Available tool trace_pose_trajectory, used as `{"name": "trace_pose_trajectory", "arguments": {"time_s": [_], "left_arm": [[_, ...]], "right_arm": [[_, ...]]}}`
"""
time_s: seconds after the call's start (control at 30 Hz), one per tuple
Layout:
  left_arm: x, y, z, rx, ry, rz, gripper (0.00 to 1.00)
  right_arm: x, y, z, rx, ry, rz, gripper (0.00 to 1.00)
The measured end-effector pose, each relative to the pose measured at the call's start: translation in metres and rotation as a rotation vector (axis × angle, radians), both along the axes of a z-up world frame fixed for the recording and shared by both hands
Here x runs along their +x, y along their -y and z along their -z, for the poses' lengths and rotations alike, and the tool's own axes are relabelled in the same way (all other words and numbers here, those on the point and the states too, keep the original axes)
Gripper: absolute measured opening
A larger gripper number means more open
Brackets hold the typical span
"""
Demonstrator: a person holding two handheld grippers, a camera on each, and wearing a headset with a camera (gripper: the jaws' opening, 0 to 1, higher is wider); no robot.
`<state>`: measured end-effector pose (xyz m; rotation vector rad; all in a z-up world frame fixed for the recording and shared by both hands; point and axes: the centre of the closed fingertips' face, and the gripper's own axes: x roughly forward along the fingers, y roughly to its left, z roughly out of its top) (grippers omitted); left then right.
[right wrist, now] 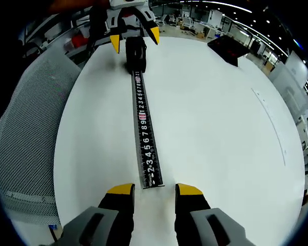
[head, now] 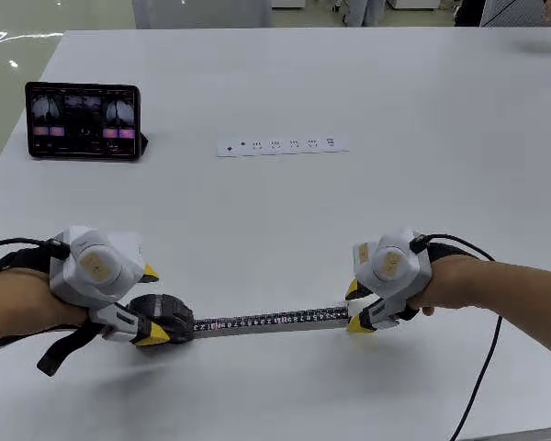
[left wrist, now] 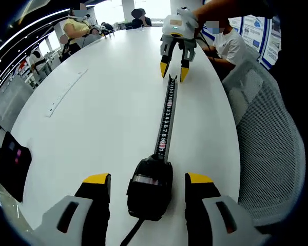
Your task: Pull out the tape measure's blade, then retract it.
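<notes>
A black tape measure (head: 165, 318) lies on the white table (head: 285, 220) with its blade (head: 271, 321) drawn out to the right. My left gripper (head: 151, 305) is open and straddles the case (left wrist: 150, 187), with a small gap on each side. The blade (left wrist: 167, 120) runs straight away to my right gripper (left wrist: 174, 74). In the right gripper view the blade's end (right wrist: 152, 179) rests flat just ahead of my open right gripper (right wrist: 154, 189), untouched by either fingertip. The far case (right wrist: 136, 54) sits between the jaws of the left gripper (right wrist: 134, 40).
A dark tablet (head: 83, 119) stands at the back left and a white power strip (head: 283, 145) lies mid-table. A grey mesh chair (left wrist: 267, 128) is at the table's near edge. A black cable (head: 482, 367) trails from my right hand. People sit at the table's far end.
</notes>
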<state>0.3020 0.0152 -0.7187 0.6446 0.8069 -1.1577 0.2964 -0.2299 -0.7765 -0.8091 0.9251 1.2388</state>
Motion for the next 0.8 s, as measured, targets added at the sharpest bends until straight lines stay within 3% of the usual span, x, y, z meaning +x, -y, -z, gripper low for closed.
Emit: {"name": "trace_pose_trajectory", "arguments": {"time_s": [0.33, 0.53, 0.8], "left_arm": [[-0.001, -0.005, 0.003, -0.002, -0.012, -0.021, 0.63], [-0.007, -0.005, 0.005, -0.003, -0.028, -0.019, 0.71], [-0.005, -0.011, 0.008, 0.011, -0.015, -0.035, 0.82]], "right_arm": [[-0.004, -0.003, -0.004, 0.021, -0.002, 0.03, 0.4], [-0.005, -0.005, -0.009, 0.038, 0.001, 0.038, 0.47], [-0.007, -0.004, -0.007, 0.029, 0.008, 0.024, 0.55]]}}
